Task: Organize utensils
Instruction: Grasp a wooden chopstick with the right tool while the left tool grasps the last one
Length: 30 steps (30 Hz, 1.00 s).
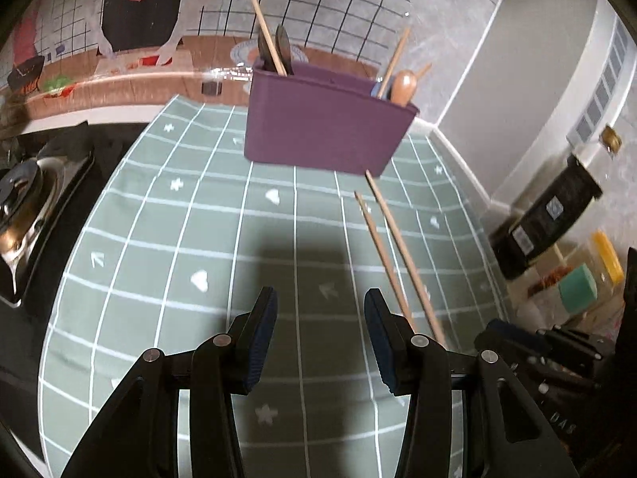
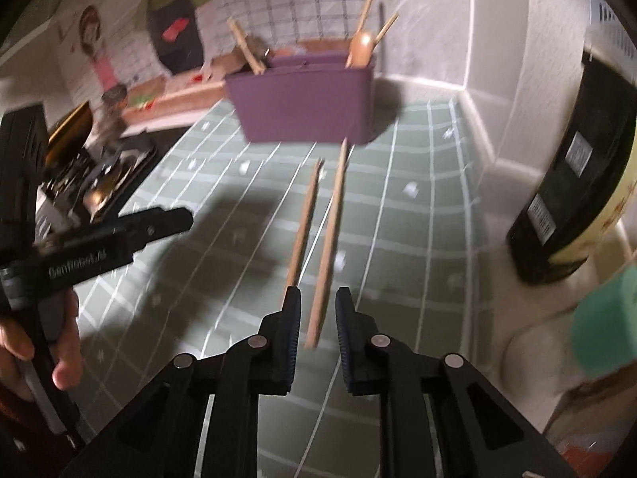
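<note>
On the green checked tabletop [image 2: 414, 239] we see two loose wooden chopsticks [image 2: 326, 239] lying side by side, close but apart, in front of the purple utensil holder [image 2: 302, 99]. Their long axes run almost straight away from us toward the holder, the far tips stopping just short of its front wall. In the right wrist view the near end of the right-hand stick sits between the fingers of our right hand-held gripper [image 2: 316, 334], while the left-hand stick ends at or behind the tip of the left finger [image 2: 292, 318]. The jaws stand spread, with a gap on either side of the stick, so nothing is pinched yet; whether the pads are down at stick height we cannot tell.

Our left hand-held gripper [image 1: 320, 338] is also spread and holds nothing. From it the chopsticks [image 1: 398, 255] lie off to the right, outside its right finger, angling up toward the holder's [image 1: 326, 127] right corner. We judge the right one nearer and already lined up with the sticks, so the pick falls to it. The holder already carries other chopsticks, a wooden spoon [image 1: 403, 87] and dark utensils.
</note>
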### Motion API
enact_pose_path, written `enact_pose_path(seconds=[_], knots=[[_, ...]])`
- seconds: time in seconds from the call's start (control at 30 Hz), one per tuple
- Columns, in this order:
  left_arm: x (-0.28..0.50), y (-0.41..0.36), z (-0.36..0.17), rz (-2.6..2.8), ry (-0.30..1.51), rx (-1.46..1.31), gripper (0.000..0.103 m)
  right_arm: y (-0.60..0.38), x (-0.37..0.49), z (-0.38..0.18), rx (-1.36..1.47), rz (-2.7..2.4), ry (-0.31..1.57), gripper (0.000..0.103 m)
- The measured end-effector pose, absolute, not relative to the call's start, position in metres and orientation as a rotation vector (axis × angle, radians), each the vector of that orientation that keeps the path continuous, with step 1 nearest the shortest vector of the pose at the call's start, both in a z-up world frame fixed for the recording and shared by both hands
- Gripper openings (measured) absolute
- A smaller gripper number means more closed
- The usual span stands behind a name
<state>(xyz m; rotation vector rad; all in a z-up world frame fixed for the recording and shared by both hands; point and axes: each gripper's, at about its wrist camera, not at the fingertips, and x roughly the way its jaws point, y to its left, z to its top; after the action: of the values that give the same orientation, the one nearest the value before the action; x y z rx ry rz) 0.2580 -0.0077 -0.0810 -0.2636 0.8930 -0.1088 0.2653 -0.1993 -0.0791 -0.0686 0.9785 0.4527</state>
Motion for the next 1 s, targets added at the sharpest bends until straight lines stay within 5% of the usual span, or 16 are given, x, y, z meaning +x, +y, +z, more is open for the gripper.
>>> enact_pose_path(seconds=[0.53, 1.0], knots=[[0.245, -0.007, -0.091, -0.077, 0.92, -0.28, 0.047, -0.184, 0.259, -0.121, -0.179, 0.44, 0.996, 0.01], [0.231, -0.046, -0.106, -0.163, 0.959, -0.294, 0.047, -0.224, 0.263, -0.082, -0.063, 0.31, 0.876, 0.007]])
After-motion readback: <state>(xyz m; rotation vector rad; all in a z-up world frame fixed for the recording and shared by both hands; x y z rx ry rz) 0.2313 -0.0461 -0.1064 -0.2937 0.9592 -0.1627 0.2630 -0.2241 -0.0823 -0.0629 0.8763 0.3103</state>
